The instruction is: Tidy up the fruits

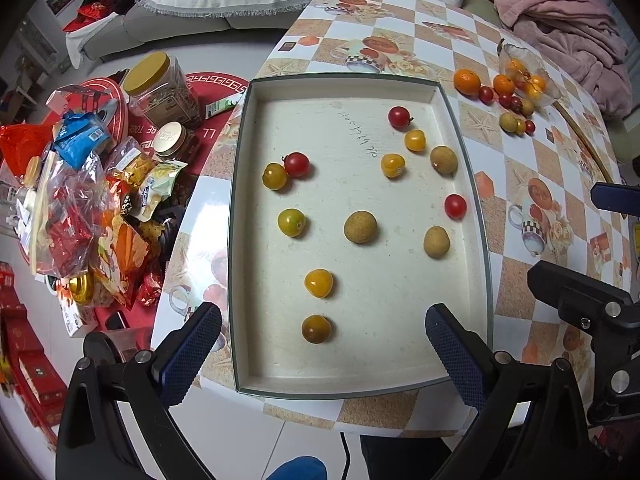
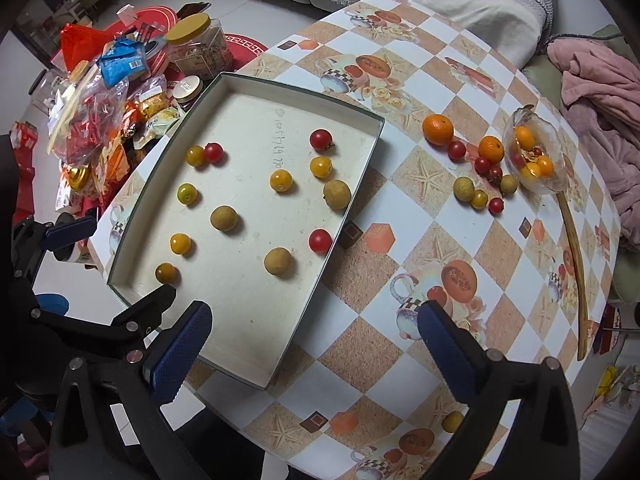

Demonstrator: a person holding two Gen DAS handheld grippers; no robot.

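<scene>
A shallow white tray (image 1: 360,376) (image 2: 248,372) lies on the checkered table and holds several loose cherry tomatoes and longans, such as a red tomato (image 1: 399,117) (image 2: 321,139) and a longan (image 1: 360,227) (image 2: 224,218). More fruit lies right of the tray: two oranges (image 1: 466,81) (image 2: 438,129), small tomatoes and longans (image 2: 464,189). A tipped glass bowl (image 1: 528,76) (image 2: 536,156) holds a few fruits. My left gripper (image 1: 324,344) is open and empty above the tray's near end. My right gripper (image 2: 316,344) is open and empty over the tray's near right corner.
A pile of snack bags and jars (image 1: 100,184) (image 2: 120,92) sits left of the table on a red mat. A long wooden stick (image 2: 576,264) lies by the bowl. A pink blanket (image 1: 560,20) (image 2: 600,100) lies at the far right. One small yellow fruit (image 2: 453,421) lies near the table's front edge.
</scene>
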